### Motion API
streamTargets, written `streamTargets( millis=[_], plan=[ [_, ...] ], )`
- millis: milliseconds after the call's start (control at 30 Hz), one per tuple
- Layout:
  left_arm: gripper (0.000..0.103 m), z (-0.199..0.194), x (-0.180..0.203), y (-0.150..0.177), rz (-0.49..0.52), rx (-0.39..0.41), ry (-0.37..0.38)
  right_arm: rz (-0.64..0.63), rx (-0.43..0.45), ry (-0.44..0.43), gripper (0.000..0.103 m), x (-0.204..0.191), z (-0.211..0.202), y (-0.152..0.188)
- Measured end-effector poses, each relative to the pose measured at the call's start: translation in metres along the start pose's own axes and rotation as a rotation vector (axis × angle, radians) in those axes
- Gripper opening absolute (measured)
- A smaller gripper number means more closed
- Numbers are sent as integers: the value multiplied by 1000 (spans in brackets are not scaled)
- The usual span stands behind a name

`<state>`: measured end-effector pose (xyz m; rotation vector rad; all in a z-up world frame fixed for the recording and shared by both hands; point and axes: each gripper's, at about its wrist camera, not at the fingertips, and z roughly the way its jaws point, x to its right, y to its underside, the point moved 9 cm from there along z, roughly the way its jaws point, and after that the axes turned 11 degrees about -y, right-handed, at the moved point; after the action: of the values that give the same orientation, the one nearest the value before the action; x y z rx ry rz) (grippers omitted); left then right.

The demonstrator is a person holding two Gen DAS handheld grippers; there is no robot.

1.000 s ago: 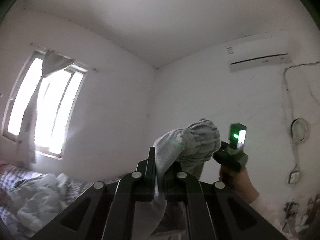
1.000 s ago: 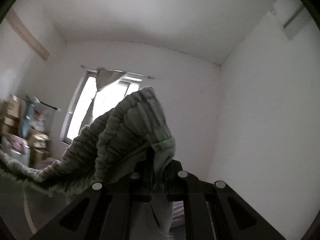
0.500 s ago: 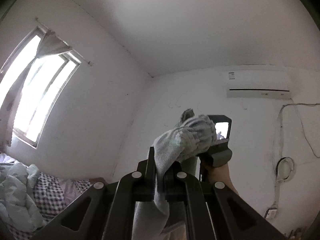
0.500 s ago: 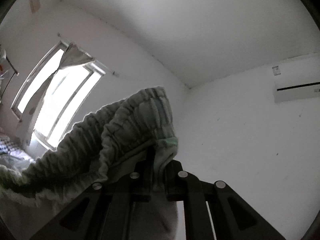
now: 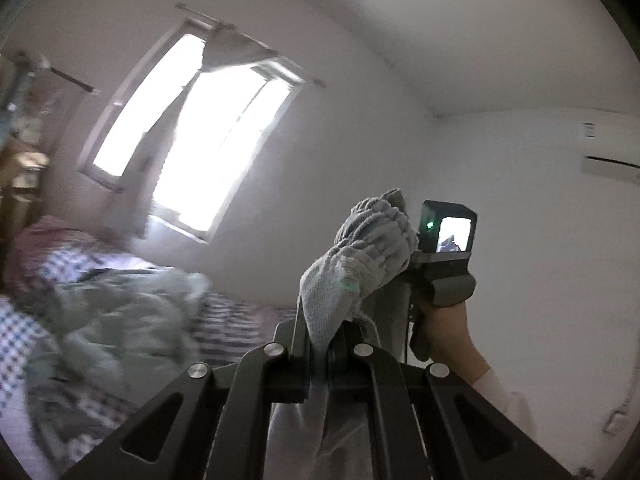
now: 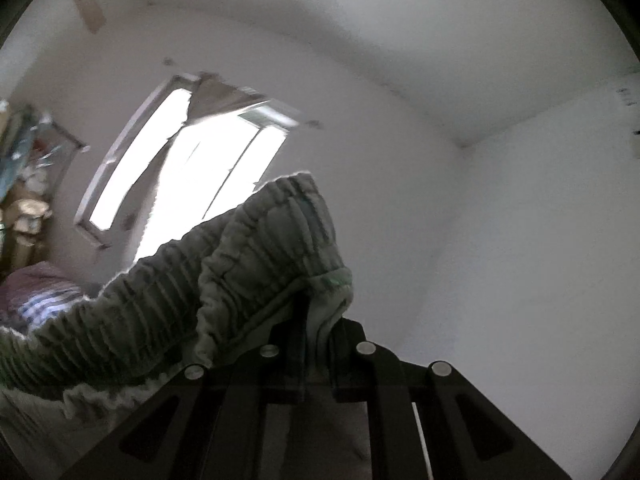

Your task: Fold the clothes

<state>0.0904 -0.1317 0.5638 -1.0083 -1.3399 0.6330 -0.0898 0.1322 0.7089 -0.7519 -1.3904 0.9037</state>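
1. The grey ribbed garment (image 5: pixel 360 256) hangs in the air in front of you, its gathered edge stretched between both tools, with the rest hanging below, out of view.
2. Your left gripper (image 5: pixel 318 344) has its jaws pressed together on one end of that edge.
3. Your right gripper (image 6: pixel 316 336) pinches the other end; the two tools stand near each other.
4. A bed (image 5: pixel 224 316) with rumpled bedding lies far left, below the window (image 5: pixel 208 152).
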Motion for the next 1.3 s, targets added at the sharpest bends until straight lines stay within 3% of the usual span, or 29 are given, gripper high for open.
streamTargets(
  millis=[200, 367, 667, 867, 1100, 1200, 1300],
  plan=[
    [4, -11, -122, -2, -34, 17, -186, -18, -1, -198, 7, -189, 72, 13],
    [4, -38, -222, 1, -81, 24, -314, -41, 3, -338, 7, -340, 107, 7],
    [4, -83, -432, 37, -210, -5, -553, -130, -11, -564, 7, -607, 130, 4],
    [4, -105, -554, 105, -346, -54, -679, -212, -66, -710, 7, -782, 140, 42],
    [4, -134, -687, 195, -505, -110, -820, -312, -183, -881, 7, -968, 139, 135],
    [4, -143, -727, 233, -558, -137, -876, -359, -219, -932, 7, -1016, 127, 176],
    [4, -152, -757, 262, -596, -146, -925, -344, -231, -949, 7, -1021, 131, 185]
  ],
)
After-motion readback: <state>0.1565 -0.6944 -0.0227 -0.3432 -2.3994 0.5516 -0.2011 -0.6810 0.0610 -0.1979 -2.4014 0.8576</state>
